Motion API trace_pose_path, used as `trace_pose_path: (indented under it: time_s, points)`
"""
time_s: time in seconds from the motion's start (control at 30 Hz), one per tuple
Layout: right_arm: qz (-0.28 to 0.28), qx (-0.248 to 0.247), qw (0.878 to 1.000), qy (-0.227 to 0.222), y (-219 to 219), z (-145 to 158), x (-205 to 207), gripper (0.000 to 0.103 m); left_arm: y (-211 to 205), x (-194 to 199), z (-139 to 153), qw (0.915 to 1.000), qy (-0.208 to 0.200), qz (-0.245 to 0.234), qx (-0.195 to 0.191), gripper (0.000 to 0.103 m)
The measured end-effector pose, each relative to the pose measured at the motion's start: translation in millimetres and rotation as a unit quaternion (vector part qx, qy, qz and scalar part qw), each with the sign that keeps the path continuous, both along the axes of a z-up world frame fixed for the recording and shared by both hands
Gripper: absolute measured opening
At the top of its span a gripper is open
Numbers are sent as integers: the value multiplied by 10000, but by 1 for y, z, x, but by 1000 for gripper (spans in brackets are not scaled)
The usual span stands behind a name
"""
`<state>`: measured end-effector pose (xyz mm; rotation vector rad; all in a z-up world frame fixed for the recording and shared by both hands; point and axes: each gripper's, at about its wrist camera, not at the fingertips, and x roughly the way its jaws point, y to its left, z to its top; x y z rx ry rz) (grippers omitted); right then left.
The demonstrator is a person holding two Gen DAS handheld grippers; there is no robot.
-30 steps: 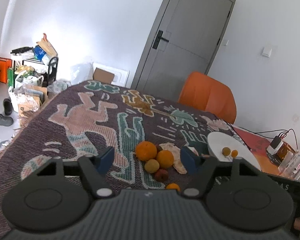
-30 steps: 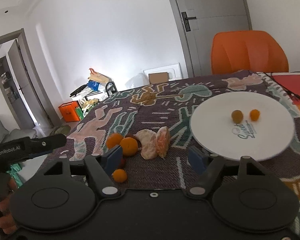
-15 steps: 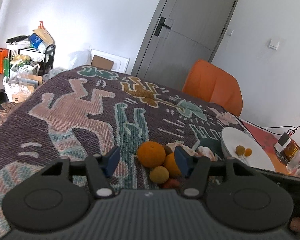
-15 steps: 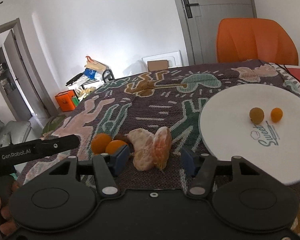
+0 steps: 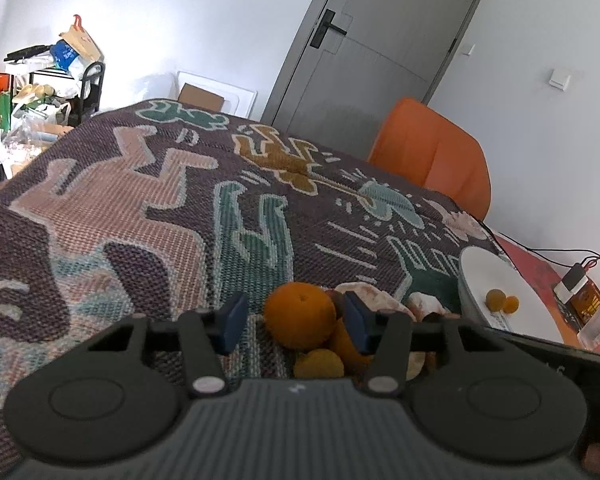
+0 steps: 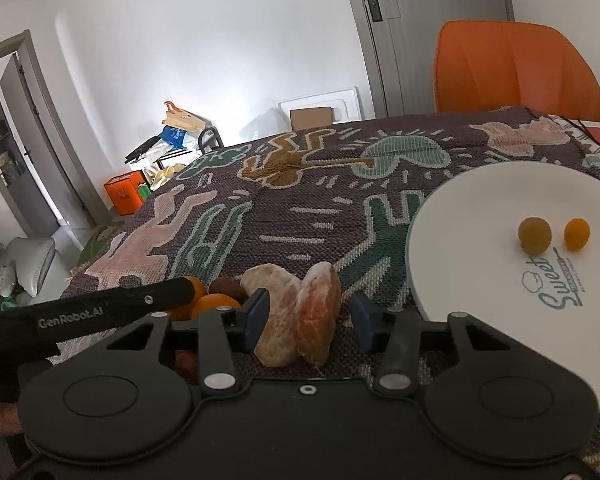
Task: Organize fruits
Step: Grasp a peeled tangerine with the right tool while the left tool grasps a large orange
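Note:
A pile of fruit lies on the patterned tablecloth [image 5: 140, 208]. My left gripper [image 5: 294, 322] is open, its blue pads either side of a large orange [image 5: 300, 316]; a small yellow fruit [image 5: 318, 363] and another orange [image 5: 346, 346] lie just below it. My right gripper [image 6: 308, 318] is open around two peeled citrus halves [image 6: 300, 312], not touching them. A white plate [image 6: 480, 280] to the right holds a small brownish fruit [image 6: 535, 235] and a tiny orange one [image 6: 576, 233]. The plate also shows in the left wrist view [image 5: 496, 280].
An orange chair [image 6: 516, 68] stands behind the table by a grey door [image 5: 372, 48]. A red mat with cables and a small device [image 5: 576, 284] lies at the far right. The left gripper's body [image 6: 100, 312] crosses the right wrist view. Clutter [image 5: 52, 76] stands at the left wall.
Both grippers have moved forward and down into the fruit pile. The orange now sits between the left pads, and the peeled halves sit between the right pads. Both gaps have narrowed.

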<state>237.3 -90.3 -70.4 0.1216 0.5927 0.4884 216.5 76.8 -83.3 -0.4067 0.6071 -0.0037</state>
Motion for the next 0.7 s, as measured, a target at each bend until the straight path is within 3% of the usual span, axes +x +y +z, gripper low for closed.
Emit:
trace_pose_path:
  time_s: [0.27, 0.37, 0.57, 0.7]
  points:
    - [-85, -178, 9998, -18, 7, -2, 9, 43, 9, 6, -10, 9993, 28, 43, -357, 47]
    - [-115, -242, 9996, -29, 9, -2, 9, 38, 8, 6, -11, 9995, 14, 29, -321, 40]
    - [-91, -303, 9995, 32, 12, -5, 8, 22, 9, -2, -6, 9996, -12, 59, -273, 39]
    - [-89, -147, 9998, -19, 6, -2, 4, 19, 10, -11, 1, 9997, -102, 97, -220, 39]
